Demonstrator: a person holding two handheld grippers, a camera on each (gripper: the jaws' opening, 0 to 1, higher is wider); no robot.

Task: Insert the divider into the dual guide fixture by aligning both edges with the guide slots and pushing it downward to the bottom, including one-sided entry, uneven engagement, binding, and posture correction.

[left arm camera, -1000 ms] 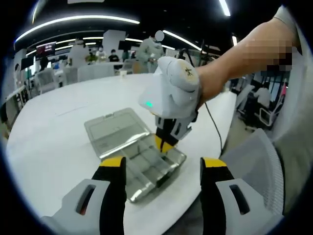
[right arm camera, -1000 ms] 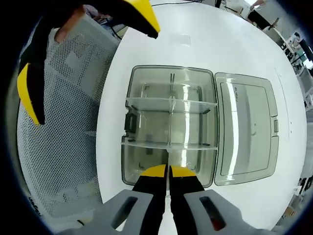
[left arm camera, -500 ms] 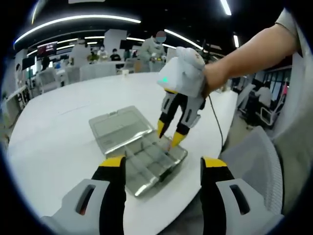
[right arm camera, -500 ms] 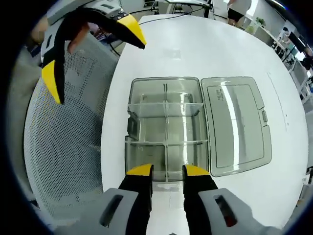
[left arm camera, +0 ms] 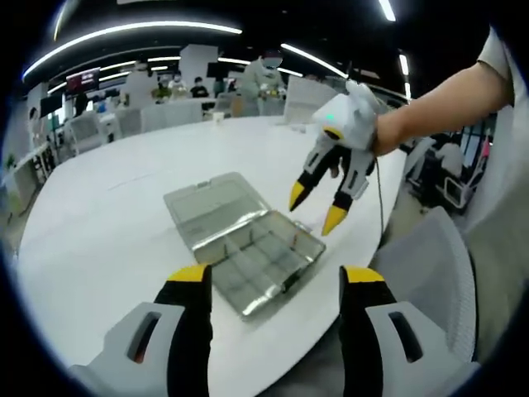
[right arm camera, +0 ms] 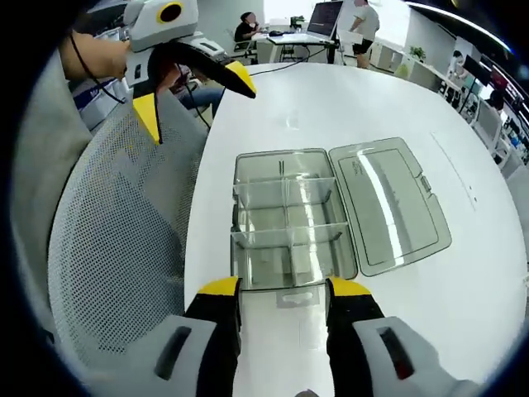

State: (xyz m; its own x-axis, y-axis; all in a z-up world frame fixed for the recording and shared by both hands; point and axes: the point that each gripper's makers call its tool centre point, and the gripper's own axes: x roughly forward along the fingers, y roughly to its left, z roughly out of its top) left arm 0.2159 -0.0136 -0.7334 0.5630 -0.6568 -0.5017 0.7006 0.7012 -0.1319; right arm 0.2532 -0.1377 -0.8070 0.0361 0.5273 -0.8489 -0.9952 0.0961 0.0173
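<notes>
An open-plan office. A large white table (left arm camera: pixel 99 215) stands under long ceiling light strips (left arm camera: pixel 124 33). Mesh chairs (right arm camera: pixel 107 248), monitors (right arm camera: pixel 324 15) and seated people (left arm camera: pixel 198 87) fill the background.

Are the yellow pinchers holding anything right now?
No, nothing is held. The right hand-held gripper hangs open above the clear plastic compartment box, and the left hand-held gripper is open too, off to the side over the grey mesh chair.

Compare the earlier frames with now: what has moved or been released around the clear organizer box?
The right gripper, shut on the lengthwise divider inside the box a second ago, opened, let go and lifted up and away; its jaws now hang open above the table. The left gripper stayed open and held nothing. The clear box, its open lid and the seated dividers rest on the white table as before.
</notes>
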